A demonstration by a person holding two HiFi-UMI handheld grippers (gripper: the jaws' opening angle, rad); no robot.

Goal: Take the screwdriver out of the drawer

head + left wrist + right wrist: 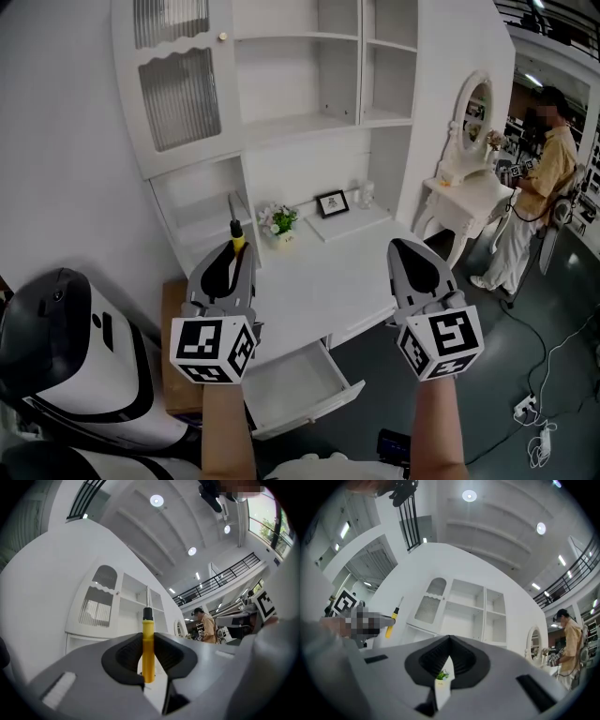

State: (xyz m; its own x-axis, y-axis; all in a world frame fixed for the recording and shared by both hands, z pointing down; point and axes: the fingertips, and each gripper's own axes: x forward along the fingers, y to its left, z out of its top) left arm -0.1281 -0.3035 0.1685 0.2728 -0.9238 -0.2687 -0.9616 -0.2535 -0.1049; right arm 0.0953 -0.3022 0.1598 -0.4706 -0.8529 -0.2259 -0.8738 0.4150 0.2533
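Lower left of the head view: the left gripper [232, 253] pinches the screwdriver [236, 234] by its yellow handle, jaws partly apart w/ pads pressing on it. Its long axis is upright in the frame, metal shaft pointing up, handle end down betw. the pads. Lower right: the right gripper [405, 247], jaws pressed together, nothing betw. them. Below both, at bottom centre, the white drawer [298, 377] stands open under the desk [323, 281]. Further back: flower pot [278, 223], picture frame [332, 202]; a person [539, 178] at far right.

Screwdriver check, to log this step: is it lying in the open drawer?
No, the screwdriver is clamped upright in the left claw, raised above the open drawer.
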